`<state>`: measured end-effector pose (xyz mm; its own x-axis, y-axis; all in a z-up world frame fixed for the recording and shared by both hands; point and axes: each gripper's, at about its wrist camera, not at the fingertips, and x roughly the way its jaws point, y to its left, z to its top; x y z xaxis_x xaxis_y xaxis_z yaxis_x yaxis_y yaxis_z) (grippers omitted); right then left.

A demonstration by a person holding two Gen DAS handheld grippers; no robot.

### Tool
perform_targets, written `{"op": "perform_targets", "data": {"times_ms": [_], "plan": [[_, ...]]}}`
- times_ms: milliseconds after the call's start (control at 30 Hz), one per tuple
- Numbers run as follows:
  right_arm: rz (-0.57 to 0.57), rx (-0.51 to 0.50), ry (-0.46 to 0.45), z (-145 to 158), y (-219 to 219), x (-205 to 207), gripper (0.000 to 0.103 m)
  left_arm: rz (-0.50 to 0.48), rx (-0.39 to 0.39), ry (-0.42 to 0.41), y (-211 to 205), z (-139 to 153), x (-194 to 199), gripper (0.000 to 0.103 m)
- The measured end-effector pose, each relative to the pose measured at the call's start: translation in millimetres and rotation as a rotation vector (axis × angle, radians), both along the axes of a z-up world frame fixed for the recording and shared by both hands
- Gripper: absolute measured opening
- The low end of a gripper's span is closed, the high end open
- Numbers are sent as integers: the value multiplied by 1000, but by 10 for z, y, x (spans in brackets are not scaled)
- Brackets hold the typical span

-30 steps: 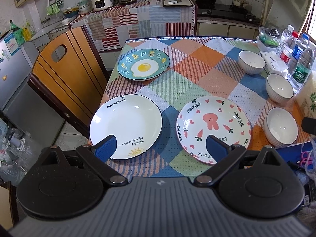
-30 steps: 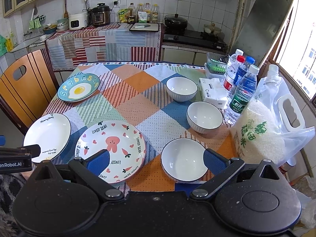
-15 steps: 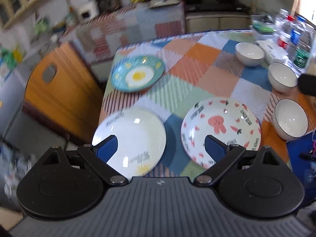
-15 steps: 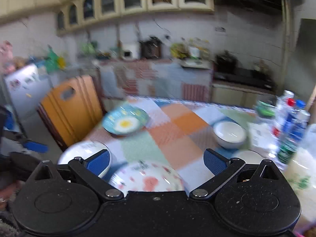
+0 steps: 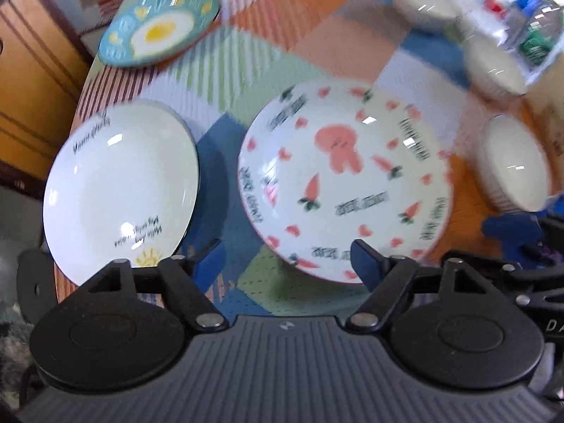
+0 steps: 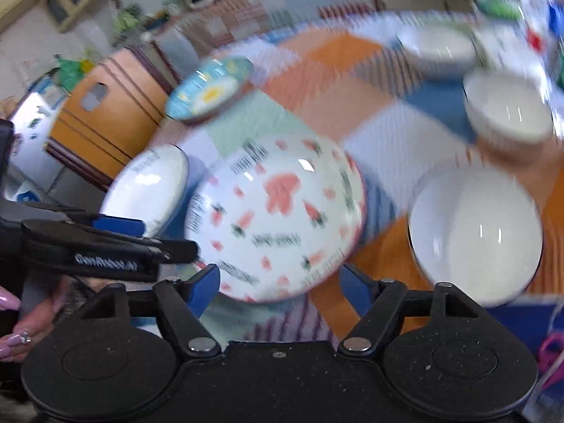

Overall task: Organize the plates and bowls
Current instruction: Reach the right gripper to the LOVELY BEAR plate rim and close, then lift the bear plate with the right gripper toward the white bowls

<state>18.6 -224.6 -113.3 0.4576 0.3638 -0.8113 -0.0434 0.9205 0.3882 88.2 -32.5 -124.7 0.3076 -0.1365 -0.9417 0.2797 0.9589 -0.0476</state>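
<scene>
Motion blur smears both views. On the checked tablecloth [image 5: 253, 56] lie a white plate [image 5: 120, 190], a rabbit-and-carrot plate [image 5: 345, 183] and, farther back, a blue fried-egg plate [image 5: 158, 26]. Three white bowls run along the right: near [image 6: 476, 232], middle [image 6: 507, 105], far [image 6: 437, 46]. My left gripper [image 5: 287, 261] hangs low over the gap between the white plate and the rabbit plate, its jaws closing, only cloth and the rabbit plate's near rim between them. My right gripper [image 6: 280, 282] hovers at the rabbit plate's [image 6: 278, 215] near rim, jaws closing and pressing on nothing.
A wooden chair [image 5: 31, 70] stands against the table's left side. Water bottles [image 5: 528, 17] crowd the far right corner by the bowls. A hand [image 6: 14, 338] holds the left gripper [image 6: 120, 227] at the left of the right wrist view. Kitchen counters lie behind.
Both grippers have dropped toward the table and tipped downward, so the plates loom larger. Both pairs of jaws have narrowed. Nothing has been taken hold of.
</scene>
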Motion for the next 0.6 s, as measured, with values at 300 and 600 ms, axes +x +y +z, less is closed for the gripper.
{"op": "perform_targets", "data": {"times_ms": [300, 600], "plan": [[-152, 137, 6, -425, -125, 10, 45, 95, -36, 31, 146, -347, 233, 49], [-198, 128, -47, -592, -205, 73, 19, 123, -94, 19, 111, -423, 236, 29]]}}
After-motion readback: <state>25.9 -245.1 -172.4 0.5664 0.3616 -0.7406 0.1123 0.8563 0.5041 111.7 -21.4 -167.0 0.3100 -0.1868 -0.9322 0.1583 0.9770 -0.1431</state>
